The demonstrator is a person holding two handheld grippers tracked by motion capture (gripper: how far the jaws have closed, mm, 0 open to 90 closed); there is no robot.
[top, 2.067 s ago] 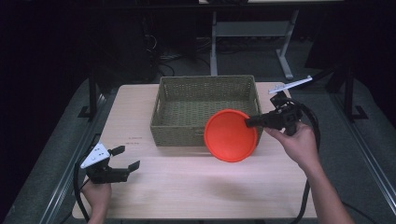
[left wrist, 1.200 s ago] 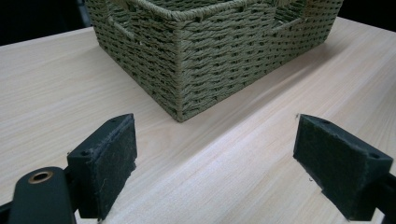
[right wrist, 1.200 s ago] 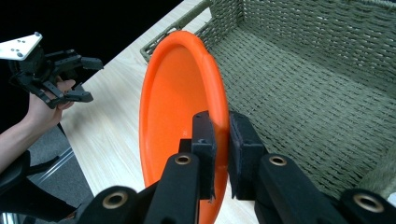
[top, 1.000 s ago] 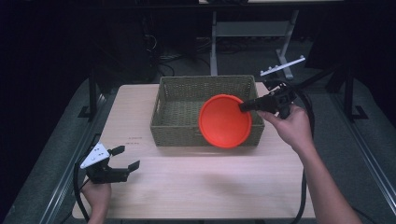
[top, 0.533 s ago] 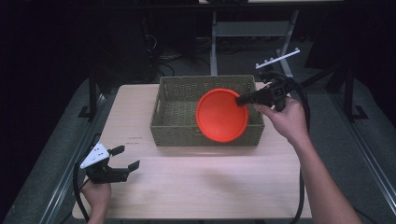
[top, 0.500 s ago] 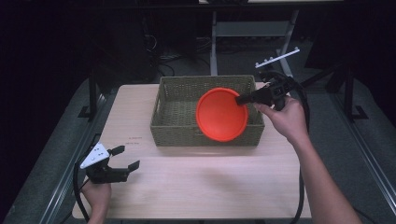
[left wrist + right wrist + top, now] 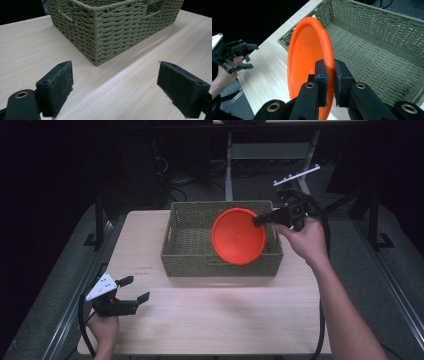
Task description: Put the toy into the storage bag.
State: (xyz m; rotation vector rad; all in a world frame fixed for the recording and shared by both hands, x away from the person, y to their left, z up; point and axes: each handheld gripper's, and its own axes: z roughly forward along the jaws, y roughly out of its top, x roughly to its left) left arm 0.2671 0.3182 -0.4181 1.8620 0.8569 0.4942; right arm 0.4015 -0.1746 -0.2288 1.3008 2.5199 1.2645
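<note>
While the orange bowl [image 7: 238, 236] hangs tilted on edge over the right half of the woven basket [image 7: 190, 251], its hollow faces the near side of the table in the high view and its lower rim overlaps the basket's near wall; in the right gripper view the bowl [image 7: 308, 57] stands nearly upright, its rim running up between the two black jaws, and whether it touches the basket's floor cannot be told. The right gripper [image 7: 261, 219] is clamped on that rim at the bowl's right edge; seen along its own jaws, the right gripper [image 7: 329, 75] has one pad inside the bowl and the other against its outer side, pressed tight. The right hand [image 7: 303, 239] holds the tool above the basket's far right corner, the forearm running back to the bottom of the high view; a black cable trails down beside it. The basket [image 7: 384, 40] is olive-green weave with a cut-out handle in its side wall, and it sits at the far middle of the pale wooden table [image 7: 215, 320]. Well apart from all this, the left gripper [image 7: 131, 290] rests near the table's near left corner in the left hand [image 7: 104, 330]; its jaws stand wide apart with nothing between them, and in the left gripper view the left gripper [image 7: 113, 86] points at a near corner of the basket [image 7: 112, 27] across bare tabletop.
</note>
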